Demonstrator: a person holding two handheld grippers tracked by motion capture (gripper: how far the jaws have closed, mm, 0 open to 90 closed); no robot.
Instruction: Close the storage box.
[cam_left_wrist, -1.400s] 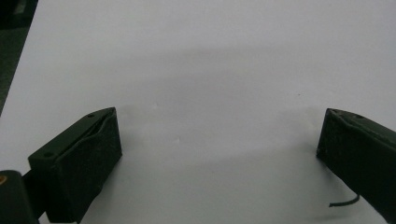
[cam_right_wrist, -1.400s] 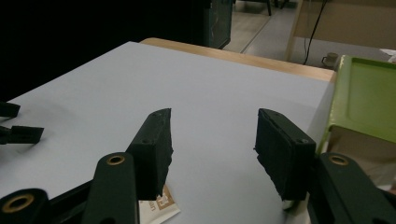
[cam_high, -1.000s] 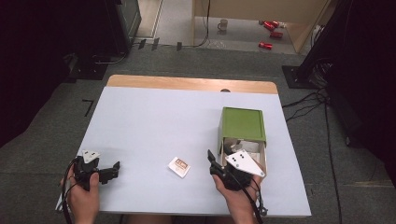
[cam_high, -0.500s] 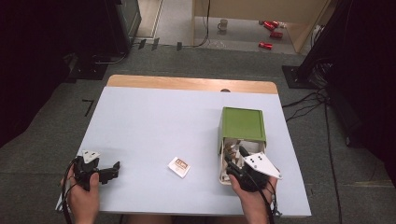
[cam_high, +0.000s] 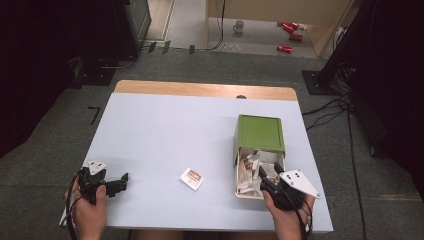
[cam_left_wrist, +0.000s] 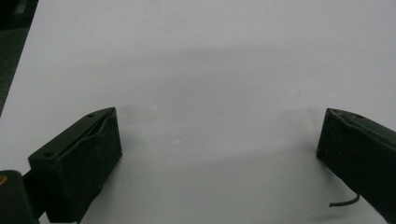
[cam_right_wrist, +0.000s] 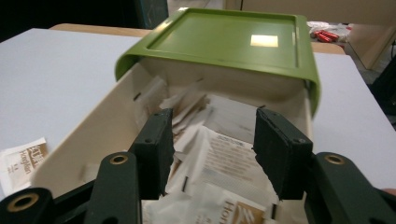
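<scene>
Hovering half-open and holding nothing, right claw (cam_right_wrist: 210, 154) is poising over packets (cam_right_wrist: 229, 163) inside the cream box (cam_high: 239, 172) under its green lid (cam_high: 260, 132); one sachet (cam_high: 192, 178) lying left of the box, left claw (cam_high: 116, 184) idling wide open farther left.

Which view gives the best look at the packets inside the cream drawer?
The right gripper view: the packets lie close up, print partly legible, between the right gripper and its open jaws, inside the drawer. The high view shows the packets as a small pale jumble. The left gripper view shows bare table.
</scene>
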